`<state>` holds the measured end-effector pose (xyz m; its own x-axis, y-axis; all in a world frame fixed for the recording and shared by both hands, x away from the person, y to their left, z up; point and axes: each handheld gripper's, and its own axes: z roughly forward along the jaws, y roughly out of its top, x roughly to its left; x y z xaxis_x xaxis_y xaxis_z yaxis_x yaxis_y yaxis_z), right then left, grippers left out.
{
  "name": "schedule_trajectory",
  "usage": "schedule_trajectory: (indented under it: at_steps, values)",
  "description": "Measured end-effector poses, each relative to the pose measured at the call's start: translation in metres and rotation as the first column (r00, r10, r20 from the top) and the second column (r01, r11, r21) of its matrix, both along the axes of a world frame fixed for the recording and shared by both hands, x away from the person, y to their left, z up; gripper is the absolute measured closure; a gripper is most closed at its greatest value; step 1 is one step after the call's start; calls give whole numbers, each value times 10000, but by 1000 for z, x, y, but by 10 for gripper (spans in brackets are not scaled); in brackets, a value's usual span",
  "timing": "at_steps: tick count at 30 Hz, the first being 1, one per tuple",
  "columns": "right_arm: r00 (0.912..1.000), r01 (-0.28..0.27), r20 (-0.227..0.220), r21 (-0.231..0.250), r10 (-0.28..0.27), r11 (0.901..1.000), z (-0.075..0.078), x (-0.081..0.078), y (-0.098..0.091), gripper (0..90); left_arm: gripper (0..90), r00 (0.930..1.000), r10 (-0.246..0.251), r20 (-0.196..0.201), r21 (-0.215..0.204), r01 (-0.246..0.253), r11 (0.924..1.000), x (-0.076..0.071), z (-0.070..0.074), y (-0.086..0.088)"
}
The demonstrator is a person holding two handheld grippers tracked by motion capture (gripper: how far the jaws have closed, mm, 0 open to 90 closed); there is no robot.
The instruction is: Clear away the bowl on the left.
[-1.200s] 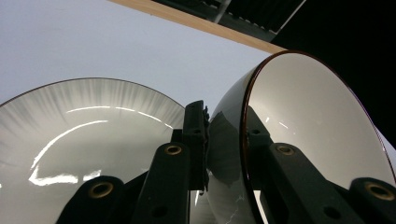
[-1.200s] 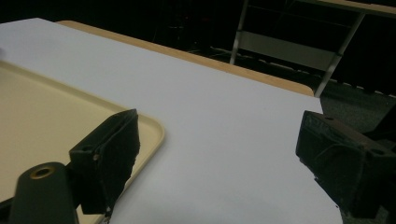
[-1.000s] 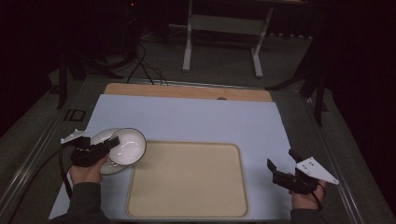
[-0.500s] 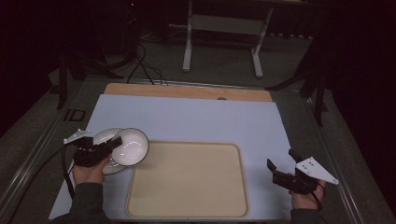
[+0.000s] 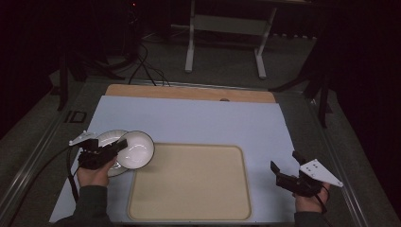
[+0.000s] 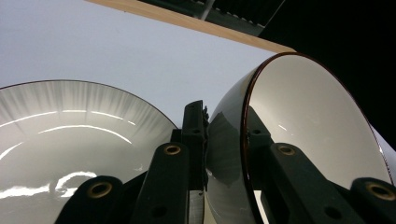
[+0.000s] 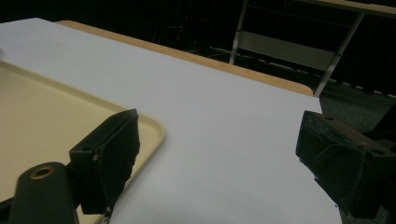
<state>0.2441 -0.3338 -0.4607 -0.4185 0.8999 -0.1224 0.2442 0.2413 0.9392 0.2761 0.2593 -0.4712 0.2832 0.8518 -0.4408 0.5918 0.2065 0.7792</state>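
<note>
The beige tray [image 5: 189,182] lies near the front of the pale blue table [image 5: 198,118]. Just off the tray's far-left corner, the left gripper [image 5: 118,146] is clamped on the rim of a white bowl [image 5: 137,149], 1 jaw inside, 1 outside, holding it tilted above a white plate [image 5: 106,139]. Right of the tray, the right gripper [image 5: 285,166] hovers with its 2 jaws spread wide, holding nothing.

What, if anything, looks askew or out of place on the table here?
The white bowl is tipped, pinched by its rim in the left gripper above the plate. The tray lies flat and bare. No spill or damage shows.
</note>
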Motion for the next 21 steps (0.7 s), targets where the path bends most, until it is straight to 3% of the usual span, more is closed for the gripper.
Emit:
schedule_trajectory:
  at_steps: [21]
  values:
    - [10000, 3, -13, -23, -3, 10000, 0, 0, 0, 132, 775, 9996, -290, 68, -4, 290, 9996, 1, 0, -11]
